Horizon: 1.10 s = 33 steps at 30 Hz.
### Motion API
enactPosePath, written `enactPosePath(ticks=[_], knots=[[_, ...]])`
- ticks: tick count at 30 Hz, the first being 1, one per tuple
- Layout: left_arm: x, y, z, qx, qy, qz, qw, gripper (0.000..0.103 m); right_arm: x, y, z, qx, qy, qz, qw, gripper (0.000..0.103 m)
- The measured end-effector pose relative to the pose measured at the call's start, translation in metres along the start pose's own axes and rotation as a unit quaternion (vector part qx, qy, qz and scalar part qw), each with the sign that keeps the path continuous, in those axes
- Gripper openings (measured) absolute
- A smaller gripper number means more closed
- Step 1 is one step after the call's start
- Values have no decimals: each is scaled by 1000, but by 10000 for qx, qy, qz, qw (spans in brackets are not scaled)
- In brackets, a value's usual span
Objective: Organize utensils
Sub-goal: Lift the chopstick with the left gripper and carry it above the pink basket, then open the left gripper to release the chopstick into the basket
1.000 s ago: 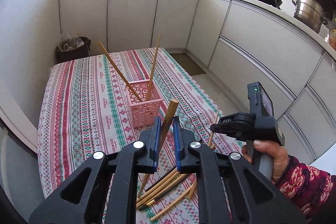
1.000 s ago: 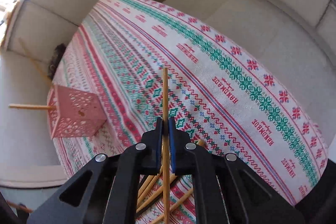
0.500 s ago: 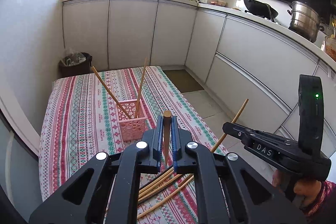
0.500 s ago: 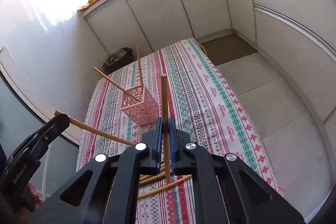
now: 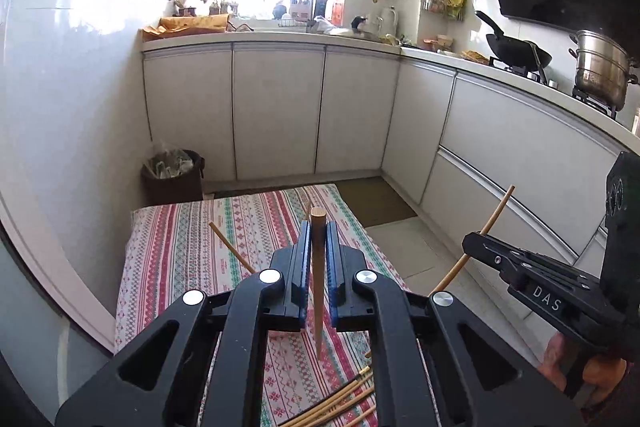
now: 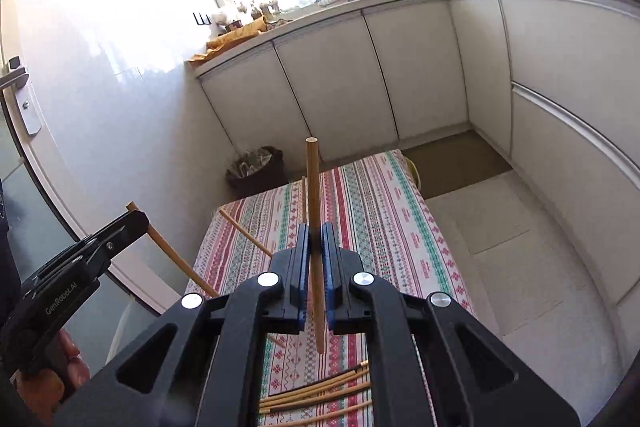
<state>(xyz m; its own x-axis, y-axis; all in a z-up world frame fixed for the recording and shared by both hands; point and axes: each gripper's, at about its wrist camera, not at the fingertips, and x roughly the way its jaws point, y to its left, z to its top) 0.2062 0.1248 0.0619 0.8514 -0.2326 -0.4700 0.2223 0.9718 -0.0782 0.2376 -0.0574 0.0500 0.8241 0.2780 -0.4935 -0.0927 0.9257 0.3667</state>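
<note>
My left gripper (image 5: 318, 231) is shut on a wooden chopstick (image 5: 318, 275) and holds it upright, high above the table. My right gripper (image 6: 316, 233) is shut on another wooden chopstick (image 6: 313, 195), also upright. Each gripper shows in the other's view: the right one (image 5: 532, 267) with its chopstick (image 5: 494, 219), the left one (image 6: 84, 259) with its chopstick (image 6: 168, 251). The pink holder is hidden behind the grippers; a chopstick (image 5: 230, 249) standing in it pokes out. Several loose chopsticks (image 6: 320, 393) lie on the patterned tablecloth (image 6: 384, 211).
White kitchen cabinets (image 5: 276, 107) line the back and right. A dark bin (image 5: 172, 175) stands past the table's far end. A wok (image 5: 516, 51) and a steel pot (image 5: 600, 67) sit on the right counter. A door (image 6: 36, 163) is at the left.
Both grippers have risen and tilted up from the table, each keeping its chopstick. The pink holder has dropped out of sight behind the fingers.
</note>
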Motion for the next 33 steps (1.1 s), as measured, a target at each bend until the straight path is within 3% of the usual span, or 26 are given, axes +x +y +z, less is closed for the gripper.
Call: enactPosePath(ticks=[9,20,25,26,28,33], knots=[[42,15,28,-102,-134,204,9997,6,34,14,38,-180,-310,128,9993,6],[73,36,24,-275,-258,444,9983,6,92,26,42,-301,-231,246,9990,6],[85,48,20,-401,-82,396,9984,8,110,34,40,-378,-195,276,9987,6],[87,49,18,-454,-19,396,9982,12,113,35,39,-390,-180,282,9987,6],[85,53,13,-591,-49,476,9971,43,119,38,36,-422,-152,283,9986,6],[66,58,9,-727,-387,676,9943,49,132,45,31,-475,-32,274,9985,6]])
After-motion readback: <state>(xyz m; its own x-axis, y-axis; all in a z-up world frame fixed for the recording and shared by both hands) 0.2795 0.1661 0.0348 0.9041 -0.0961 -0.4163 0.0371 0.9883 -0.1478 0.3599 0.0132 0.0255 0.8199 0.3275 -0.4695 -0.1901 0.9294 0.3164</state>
